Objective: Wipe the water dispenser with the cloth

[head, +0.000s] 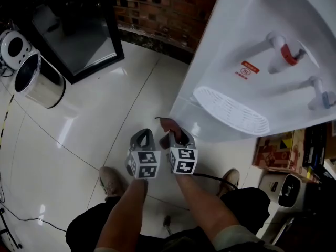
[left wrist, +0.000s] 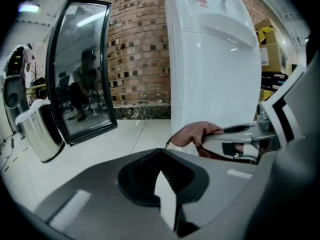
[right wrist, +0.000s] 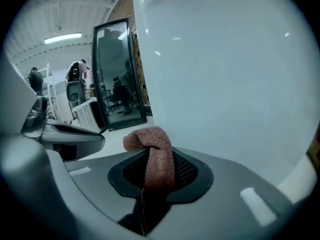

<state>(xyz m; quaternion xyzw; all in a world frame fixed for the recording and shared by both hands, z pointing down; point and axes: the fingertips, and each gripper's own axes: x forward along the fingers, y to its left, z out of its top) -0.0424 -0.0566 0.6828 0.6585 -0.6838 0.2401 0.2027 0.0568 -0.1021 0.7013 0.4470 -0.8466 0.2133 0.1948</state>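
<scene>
Reddish-brown cloth (right wrist: pixel 150 156) is clenched in the right gripper (right wrist: pixel 159 170), just at the dispenser's (head: pixel 231 62) lower front edge; contact unclear. Left gripper (left wrist: pixel 162 179) is closed, empty, alongside. Bare floor (head: pixel 105 114) opens leftward to a bin (head: pixel 37 80). The dispenser's top is cut off.

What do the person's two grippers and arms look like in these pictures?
Both the left gripper and the right gripper have smooth grey shells with dark ribbed pads inside. Each carries a cube with black-and-white square markers. A thin dark cable seems to leave the right one. The forearms are bare; a pale short sleeve shows on the right arm.
</scene>
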